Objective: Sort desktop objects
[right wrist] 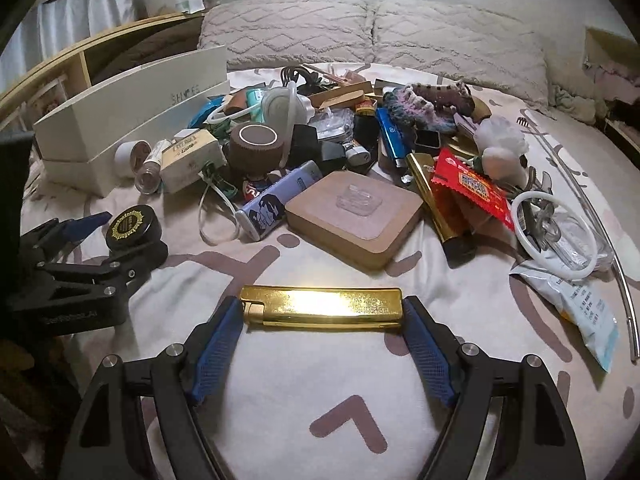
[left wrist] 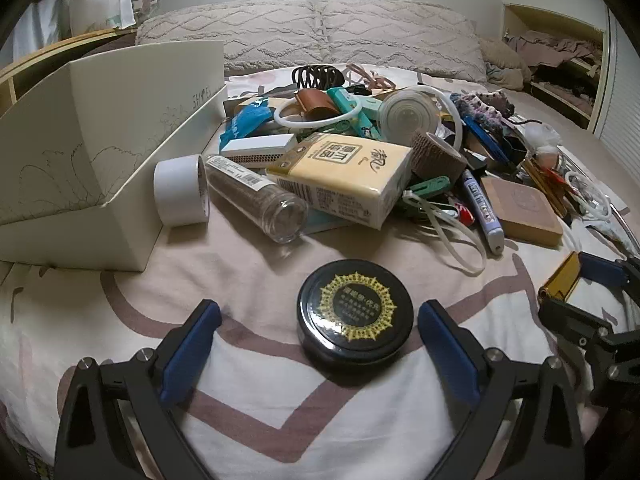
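The work surface is a bed (left wrist: 280, 412), covered with a soft cream sheet printed with mauve lines, and 2 tufted pillows (left wrist: 320, 28) lie at its far end. The cloth gives no firm base, so the objects sink a little and lean on each other.

At the left stands a cream cardboard shoe box (left wrist: 100, 140), open on top. I judge it is the container for sorting, because it is placed just beside the heap.

The heap (right wrist: 340, 140) is a mixed pile: a yellow tissue pack (left wrist: 344, 176) in glossy film, a brown elastic bandage roll (right wrist: 256, 148), a flat tan square block (right wrist: 356, 220), a clear plastic tube (left wrist: 256, 196) and a white tape roll (left wrist: 182, 190).

Near the left gripper (left wrist: 320, 344), whose blue pads are spread, sits a round black jar (left wrist: 354, 316) with a golden label. The jar lies between the pads, and they do not touch it, probably to take it across its round side.

The right gripper (right wrist: 322, 312) is closed on a gold metal lighter (right wrist: 320, 306), a long shiny bar, held by its 2 short ends, just above the sheet.
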The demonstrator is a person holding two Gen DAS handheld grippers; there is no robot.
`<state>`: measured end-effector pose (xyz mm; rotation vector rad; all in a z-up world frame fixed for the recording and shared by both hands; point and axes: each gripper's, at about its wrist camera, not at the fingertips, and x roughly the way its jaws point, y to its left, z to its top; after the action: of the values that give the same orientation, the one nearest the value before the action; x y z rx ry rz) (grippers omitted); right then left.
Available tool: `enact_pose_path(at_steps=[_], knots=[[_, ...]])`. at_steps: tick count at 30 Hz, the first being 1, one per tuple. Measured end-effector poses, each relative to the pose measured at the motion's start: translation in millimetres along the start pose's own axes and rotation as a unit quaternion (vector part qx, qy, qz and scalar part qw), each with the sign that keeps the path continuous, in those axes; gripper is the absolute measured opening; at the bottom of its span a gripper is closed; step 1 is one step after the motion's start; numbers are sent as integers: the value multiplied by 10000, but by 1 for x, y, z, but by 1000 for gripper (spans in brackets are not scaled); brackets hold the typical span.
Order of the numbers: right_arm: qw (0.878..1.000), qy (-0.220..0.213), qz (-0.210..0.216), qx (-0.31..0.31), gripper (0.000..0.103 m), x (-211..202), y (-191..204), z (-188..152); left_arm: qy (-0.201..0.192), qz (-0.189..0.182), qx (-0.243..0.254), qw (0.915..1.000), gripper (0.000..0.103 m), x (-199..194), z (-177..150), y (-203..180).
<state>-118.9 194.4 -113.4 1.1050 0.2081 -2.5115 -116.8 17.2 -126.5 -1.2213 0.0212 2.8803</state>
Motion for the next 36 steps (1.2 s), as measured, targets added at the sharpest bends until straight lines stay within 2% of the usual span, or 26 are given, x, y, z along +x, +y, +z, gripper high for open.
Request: enact_pose_path(at_steps=[5, 8, 10, 12, 16, 17, 26, 36], knots=[[10000, -27, -64, -11, 81, -1, 2, -2, -79, -58, -8, 10000, 95, -2, -1, 0], [10000, -37, -72, 17, 81, -1, 1, -3, -191, 48, 69, 9998, 85, -5, -2, -4], [10000, -47, -70, 35, 81, -1, 1, -3, -252, 69, 112, 9996, 74, -7, -2, -6], [9999, -62, -78, 33, 81, -1, 1, -3, -272, -43, 133, 9995, 63, -7, -2, -7], [9999, -80, -89, 40, 80, -2, 2, -3, -312, -169, 200, 9992, 50, -9, -2, -9], [9999, -89, -103, 35, 78, -2, 2, -3, -315, -177, 199, 9991, 50, -9, -2, -10], [9998, -159, -119, 60, 78, -4, 2, -2, -357, -307, 79, 9989, 49, -13, -1, -7], [9996, -205, -76, 179, 78, -5, 0, -2, -438, -284, 114, 9986, 49, -18, 1, -8]])
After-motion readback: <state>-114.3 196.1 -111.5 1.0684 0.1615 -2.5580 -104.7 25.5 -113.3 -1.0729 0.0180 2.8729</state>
